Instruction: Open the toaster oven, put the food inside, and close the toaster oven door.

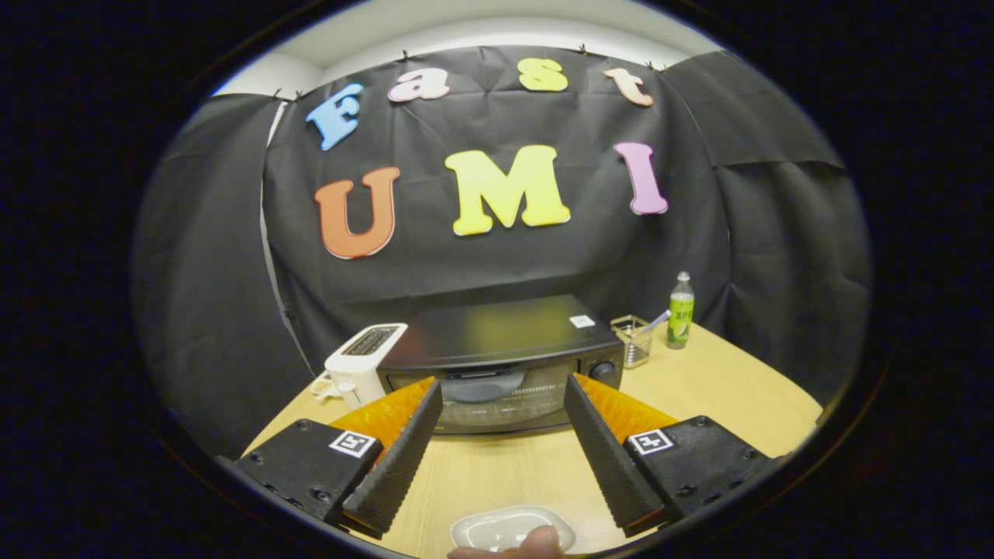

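Tool (503,392): wide open, fingers spread far apart with nothing between them, hovering over the tabletop and pointed straight at the oven.
Toaster oven (501,361): dead ahead at 12 o'clock from the fingertips, just beyond them, sitting on the tabletop against the black cloth wall. Door is closed, and its handle (483,385) sits across the top of the glass, right in the gap between the two fingers.
Oven knob (601,370): at the oven's 3 o'clock end, just above the right fingertip.
Food: something rounded and tan-ish (536,542) at 6 o'clock, down between the finger bases. It's cut off, so can't really tell what it is.
Dish (505,526): small white dish on the tabletop, also at 6 o'clock, touching or just behind that tan thing.
White toaster (363,359): right beside the oven at its 9 o'clock side, slots facing up.
Wire basket (633,339): at the oven's 3 o'clock, close by, with something sticking out of it.
Green bottle (681,312): upright, just past the basket at about 2 o'clock.
Tabletop (722,388): light wood.
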Action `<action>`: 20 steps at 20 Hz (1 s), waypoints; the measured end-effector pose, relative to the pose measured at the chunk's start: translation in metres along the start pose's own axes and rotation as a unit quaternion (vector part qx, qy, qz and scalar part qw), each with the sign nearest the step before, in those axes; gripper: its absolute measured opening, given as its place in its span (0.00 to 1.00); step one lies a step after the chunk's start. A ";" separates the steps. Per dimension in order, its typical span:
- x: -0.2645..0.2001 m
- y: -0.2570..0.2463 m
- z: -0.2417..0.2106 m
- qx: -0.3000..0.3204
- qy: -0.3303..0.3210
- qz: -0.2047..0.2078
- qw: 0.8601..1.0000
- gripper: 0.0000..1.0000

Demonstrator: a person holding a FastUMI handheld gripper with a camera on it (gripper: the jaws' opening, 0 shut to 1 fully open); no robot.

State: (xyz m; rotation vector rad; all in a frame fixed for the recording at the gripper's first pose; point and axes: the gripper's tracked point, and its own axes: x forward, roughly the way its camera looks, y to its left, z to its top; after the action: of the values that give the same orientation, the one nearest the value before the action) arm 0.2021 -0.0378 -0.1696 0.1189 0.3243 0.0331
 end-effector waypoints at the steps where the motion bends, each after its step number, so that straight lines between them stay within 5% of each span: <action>1: -0.014 0.001 0.015 -0.002 -0.014 0.000 1.000 1.00; 9: -0.146 0.022 0.079 -0.037 -0.104 0.000 0.994 1.00; 20: -0.201 0.038 0.061 -0.021 -0.119 -0.012 0.993 1.00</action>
State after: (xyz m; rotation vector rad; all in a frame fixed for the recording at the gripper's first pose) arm 0.0302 -0.0171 -0.0444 0.0762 0.0873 0.0009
